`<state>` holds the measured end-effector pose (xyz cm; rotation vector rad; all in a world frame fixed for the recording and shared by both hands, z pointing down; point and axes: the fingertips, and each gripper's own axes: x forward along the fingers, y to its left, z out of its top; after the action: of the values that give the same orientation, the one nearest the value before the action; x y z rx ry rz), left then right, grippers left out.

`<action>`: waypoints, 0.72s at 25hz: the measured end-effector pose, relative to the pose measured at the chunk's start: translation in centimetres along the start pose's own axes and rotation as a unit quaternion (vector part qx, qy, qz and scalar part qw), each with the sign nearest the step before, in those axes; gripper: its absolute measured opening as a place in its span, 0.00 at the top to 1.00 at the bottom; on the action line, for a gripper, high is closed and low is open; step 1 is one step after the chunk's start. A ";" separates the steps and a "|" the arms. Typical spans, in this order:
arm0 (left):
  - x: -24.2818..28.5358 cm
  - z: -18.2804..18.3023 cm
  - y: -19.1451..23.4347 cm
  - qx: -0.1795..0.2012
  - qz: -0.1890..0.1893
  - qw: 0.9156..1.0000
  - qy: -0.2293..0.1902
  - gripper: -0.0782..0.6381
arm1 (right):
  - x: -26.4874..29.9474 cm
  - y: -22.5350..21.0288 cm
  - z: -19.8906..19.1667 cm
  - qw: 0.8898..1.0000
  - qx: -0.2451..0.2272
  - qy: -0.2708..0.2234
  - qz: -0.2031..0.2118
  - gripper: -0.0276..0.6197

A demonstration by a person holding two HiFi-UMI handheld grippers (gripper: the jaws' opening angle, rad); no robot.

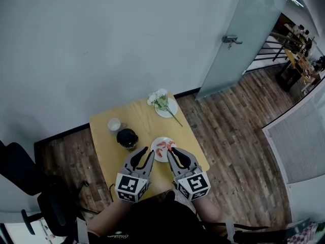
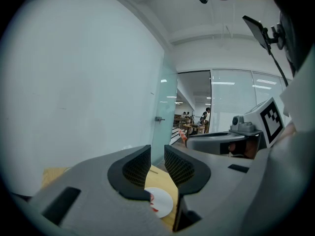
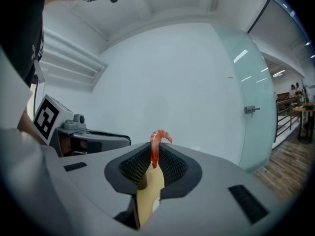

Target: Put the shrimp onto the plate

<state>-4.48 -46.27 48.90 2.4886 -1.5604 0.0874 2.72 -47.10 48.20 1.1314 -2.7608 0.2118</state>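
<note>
A small white plate (image 1: 158,154) sits near the front of the wooden table (image 1: 106,151), with an orange shrimp (image 1: 161,145) lying on it. My right gripper (image 1: 173,150) hovers at the plate's right edge, shut on another curled orange shrimp (image 3: 157,145) that sticks up from between the jaws (image 3: 153,157). My left gripper (image 1: 144,153) is just left of the plate, open a little with nothing between its fingers (image 2: 157,162). In the left gripper view the plate (image 2: 162,203) shows below the jaws.
Behind the plate stand a black bowl (image 1: 127,138) and a white cup (image 1: 114,124). A second white plate with flowers (image 1: 165,104) lies at the table's far corner. A glass door (image 1: 238,39) is at the right, a black chair (image 1: 20,174) at the left.
</note>
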 end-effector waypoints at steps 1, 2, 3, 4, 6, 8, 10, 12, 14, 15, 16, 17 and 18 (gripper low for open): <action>0.1 -0.1 0.2 -0.001 0.002 1.000 0.001 0.77 | 0.4 -0.4 -0.7 1.000 0.002 0.009 -0.001 0.88; 0.2 -0.2 0.3 -0.002 0.003 1.000 0.002 0.77 | 0.8 -0.9 -1.4 1.000 0.004 0.019 -0.001 0.88; 0.2 -0.3 0.4 -0.004 0.004 1.000 0.004 0.77 | 1.2 -1.3 -2.2 1.000 0.005 0.029 -0.002 0.88; 0.2 -0.5 0.4 -0.006 0.005 1.000 0.006 0.77 | 1.5 -1.6 -3.0 0.999 0.006 0.039 -0.003 0.88; 0.2 -0.8 0.6 -0.009 0.008 1.000 0.009 0.77 | 2.3 -2.5 -4.7 0.998 0.007 0.060 -0.005 0.88; 0.3 -1.1 0.8 -0.012 0.012 1.000 0.012 0.77 | 3.0 -3.3 -6.6 0.996 0.005 0.084 -0.007 0.88; 0.3 -1.3 1.1 -0.015 0.016 1.000 0.014 0.77 | 3.9 -3.9 -8.7 0.994 -0.001 0.110 -0.007 0.88; 0.3 -1.7 1.3 -0.017 0.019 1.000 0.016 0.77 | 4.7 -4.5 -10.9 0.990 -0.011 0.138 -0.005 0.88; 0.4 -1.9 1.4 -0.019 0.022 0.999 0.018 0.77 | 5.4 -5.1 -13.1 0.985 -0.024 0.169 -0.003 0.88; 0.4 -1.9 1.4 -0.020 0.024 0.999 0.019 0.77 | 5.7 -5.3 -14.1 0.982 -0.031 0.184 -0.002 0.88; 0.4 -1.9 1.5 -0.021 0.026 0.999 0.020 0.77 | 5.9 -5.5 -15.0 0.979 -0.036 0.199 0.000 0.88; 0.4 -1.9 1.5 -0.021 0.028 0.999 0.020 0.77 | 6.2 -5.7 -15.9 0.976 -0.041 0.212 0.002 0.88; 0.4 -1.9 1.6 -0.021 0.029 0.999 0.021 0.77 | 6.4 -5.8 -16.7 0.973 -0.046 0.225 0.003 0.88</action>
<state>-5.62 -46.85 51.06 2.3945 -1.5997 0.1127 3.74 -52.47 66.17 0.9171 -2.3481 0.2954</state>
